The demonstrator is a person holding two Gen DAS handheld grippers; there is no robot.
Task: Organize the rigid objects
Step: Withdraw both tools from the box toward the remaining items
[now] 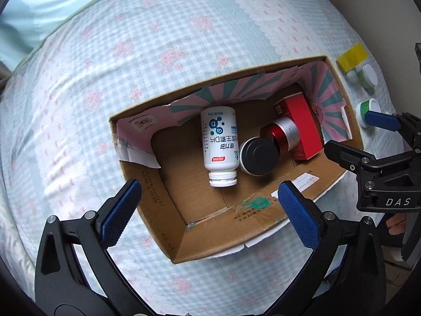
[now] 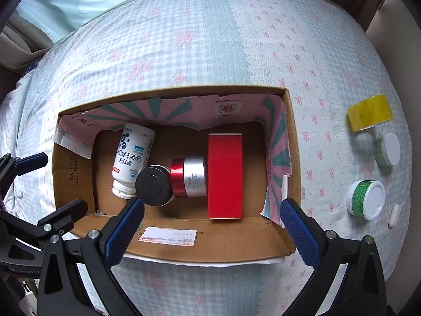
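An open cardboard box [image 1: 184,234] [image 2: 236,237] sits on a bed. Inside lie a white pill bottle [image 1: 219,142] [image 2: 131,155] on its side, a black-lidded jar [image 1: 259,155] [image 2: 152,185], a red and silver jar [image 1: 284,134] [image 2: 188,177] and a red carton [image 1: 302,126] [image 2: 225,176]. My left gripper [image 1: 210,213] [image 2: 50,187] hangs open above the box's near-left part, holding nothing. My right gripper [image 2: 211,231] [image 1: 363,137] stands wide open above the near wall, also with nothing in it.
On the checked bedspread [image 2: 184,52] right of the box lie a yellow tape roll [image 2: 369,115] [image 1: 352,56], two green-labelled white jars [image 2: 365,200] [image 2: 386,148] and a small white object [image 2: 394,214]. The bed's edge curves away on the right.
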